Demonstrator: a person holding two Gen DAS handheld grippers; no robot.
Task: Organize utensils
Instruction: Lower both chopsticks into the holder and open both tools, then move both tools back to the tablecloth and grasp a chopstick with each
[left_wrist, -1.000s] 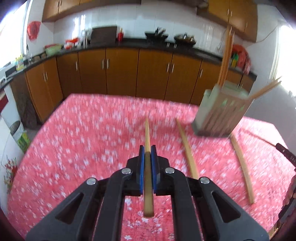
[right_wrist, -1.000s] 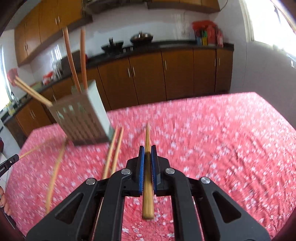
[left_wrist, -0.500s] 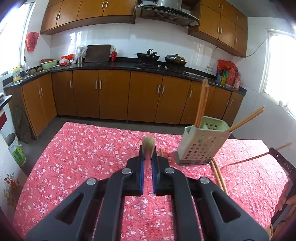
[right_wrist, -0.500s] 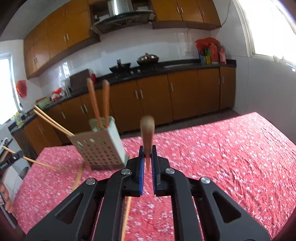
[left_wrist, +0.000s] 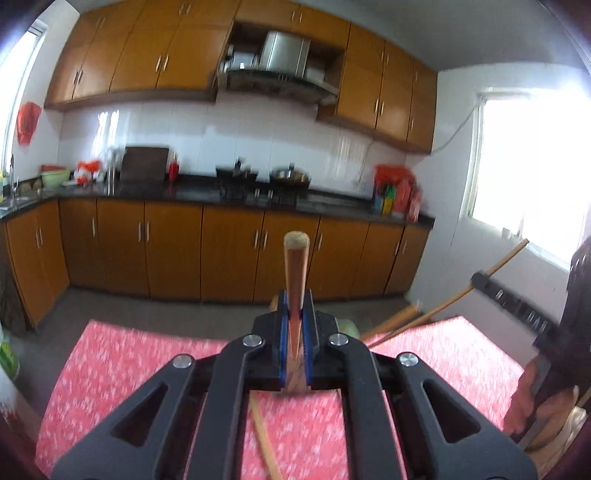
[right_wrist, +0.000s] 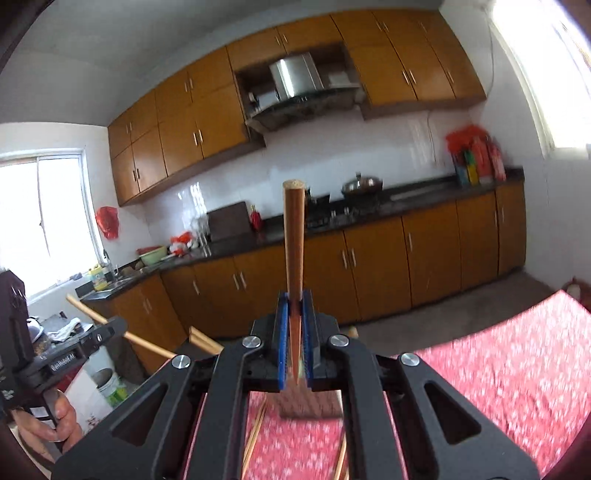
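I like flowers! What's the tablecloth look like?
The tablecloth is red with small white flowers; the right wrist view shows it best.

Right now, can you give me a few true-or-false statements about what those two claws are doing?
1. The left claw grips a wooden chopstick. True.
2. The right claw is empty. False: it also grips a chopstick.
3. The tablecloth is plain blue. False: it is red with small white flowers.
4. More chopsticks lie on the table under the right claw. True.
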